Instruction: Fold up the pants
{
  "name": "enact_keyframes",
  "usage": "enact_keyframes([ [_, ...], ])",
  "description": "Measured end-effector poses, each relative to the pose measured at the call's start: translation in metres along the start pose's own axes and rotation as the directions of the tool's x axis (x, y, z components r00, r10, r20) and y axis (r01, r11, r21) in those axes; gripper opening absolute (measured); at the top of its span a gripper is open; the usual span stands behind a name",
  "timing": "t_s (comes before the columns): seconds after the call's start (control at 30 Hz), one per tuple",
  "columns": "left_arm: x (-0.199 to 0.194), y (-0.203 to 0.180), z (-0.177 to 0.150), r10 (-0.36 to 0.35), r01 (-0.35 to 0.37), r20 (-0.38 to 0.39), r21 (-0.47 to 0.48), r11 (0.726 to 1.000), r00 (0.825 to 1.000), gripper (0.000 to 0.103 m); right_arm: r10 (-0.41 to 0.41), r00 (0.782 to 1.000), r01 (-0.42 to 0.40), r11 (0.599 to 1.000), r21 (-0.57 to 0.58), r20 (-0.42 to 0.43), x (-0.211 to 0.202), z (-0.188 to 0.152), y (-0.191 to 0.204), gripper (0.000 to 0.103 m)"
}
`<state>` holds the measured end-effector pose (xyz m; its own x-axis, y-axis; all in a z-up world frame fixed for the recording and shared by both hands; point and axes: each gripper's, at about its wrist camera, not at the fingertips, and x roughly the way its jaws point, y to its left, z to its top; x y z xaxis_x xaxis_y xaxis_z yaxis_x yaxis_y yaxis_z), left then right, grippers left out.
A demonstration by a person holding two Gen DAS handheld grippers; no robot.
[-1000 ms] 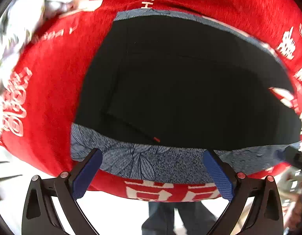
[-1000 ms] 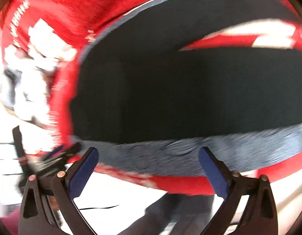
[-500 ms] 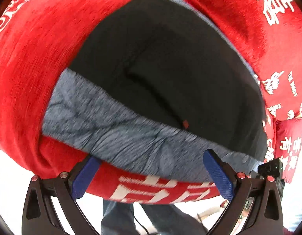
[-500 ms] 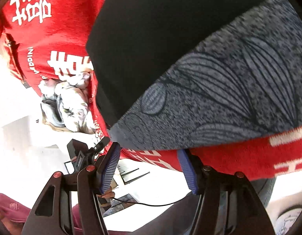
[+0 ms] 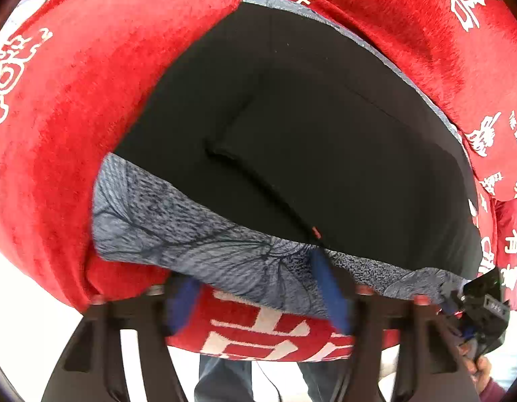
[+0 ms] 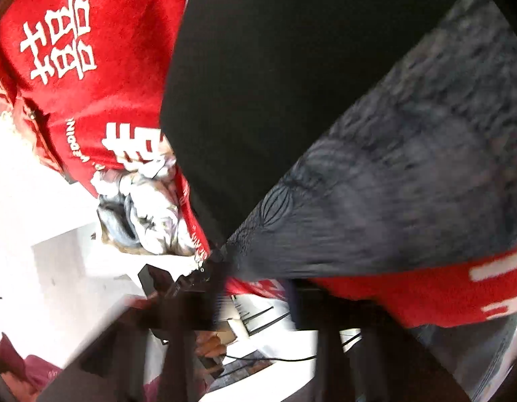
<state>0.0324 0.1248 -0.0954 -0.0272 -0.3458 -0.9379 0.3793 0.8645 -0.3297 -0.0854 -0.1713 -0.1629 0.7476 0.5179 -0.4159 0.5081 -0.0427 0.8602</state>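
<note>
So the pants [image 5: 325, 140] are black fabric with a wide blue-grey leaf-print waistband [image 5: 198, 234], spread flat on a red fuzzy cloth with white printed characters [image 5: 74, 100] that covers the table. The waistband runs along the table's near edge.

The left gripper [image 5: 258, 293] points steeply down at that edge. Its blue padded fingers [image 5: 329, 291] are mid-squeeze, closing in on the waistband, with a bunched bit of the printed fabric sitting between them. The pads are blurry, so I can't tell if they're fully pinching yet.

The right gripper [image 6: 255, 296] shows as a dark smear low in its own view, fingers clenched tight together right at the corner of the waistband [image 6: 376, 201]; whether cloth is actually caught in there, I can't tell from the blur. In the left wrist view it also shows at the far right end of the waistband [image 5: 479, 305].

Off past the table's side there's a crumpled pale grey garment [image 6: 151, 214]. The person's blue jeans [image 5: 221, 382] show under the table edge.
</note>
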Motion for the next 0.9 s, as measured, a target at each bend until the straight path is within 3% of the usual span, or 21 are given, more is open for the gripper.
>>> enact_keyframes([
  [0.07,-0.006,0.002,0.008,-0.052,0.051,-0.008,-0.021,0.998,0.999,0.028,-0.014,1.0,0.013,0.999,-0.041,-0.003,0.0,0.006,0.017,0.009],
  [0.3,-0.054,-0.039,0.056,-0.058,0.063,0.12,-0.042,0.997,0.991,0.028,-0.031,0.998,0.016,0.97,-0.241,-0.058,-0.015,0.055,0.111,0.009],
  [0.4,-0.066,-0.068,0.098,-0.055,0.059,0.207,-0.013,0.998,0.977,0.028,-0.022,0.997,0.0,0.953,-0.302,-0.07,-0.019,0.098,0.149,0.009],
  [0.5,-0.061,-0.083,0.149,-0.002,0.0,0.263,0.005,1.0,0.965,0.03,-0.068,0.993,0.027,0.928,-0.371,-0.096,-0.01,0.148,0.178,0.009],
  [0.53,-0.054,-0.087,0.167,0.02,-0.021,0.278,-0.001,1.0,0.96,0.033,-0.097,0.989,0.047,0.917,-0.395,-0.107,-0.002,0.168,0.186,0.009],
  [0.6,-0.036,-0.097,0.194,0.094,-0.091,0.312,-0.022,0.996,0.946,0.069,-0.129,0.984,0.068,0.907,-0.416,-0.12,0.011,0.197,0.19,0.008],
  [0.63,-0.033,-0.093,0.202,0.123,-0.12,0.328,-0.032,0.992,0.936,0.074,-0.136,0.983,0.071,0.905,-0.42,-0.125,0.016,0.212,0.191,0.008],
  [0.8,0.01,-0.091,0.242,0.185,-0.169,0.299,-0.079,0.982,0.936,0.076,-0.201,0.972,0.137,0.9,-0.413,-0.117,0.057,0.281,0.184,0.009],
  [0.9,0.012,-0.091,0.257,0.26,-0.238,0.306,-0.108,0.965,0.916,0.076,-0.297,0.95,0.235,0.883,-0.405,-0.095,0.079,0.302,0.171,0.009],
])
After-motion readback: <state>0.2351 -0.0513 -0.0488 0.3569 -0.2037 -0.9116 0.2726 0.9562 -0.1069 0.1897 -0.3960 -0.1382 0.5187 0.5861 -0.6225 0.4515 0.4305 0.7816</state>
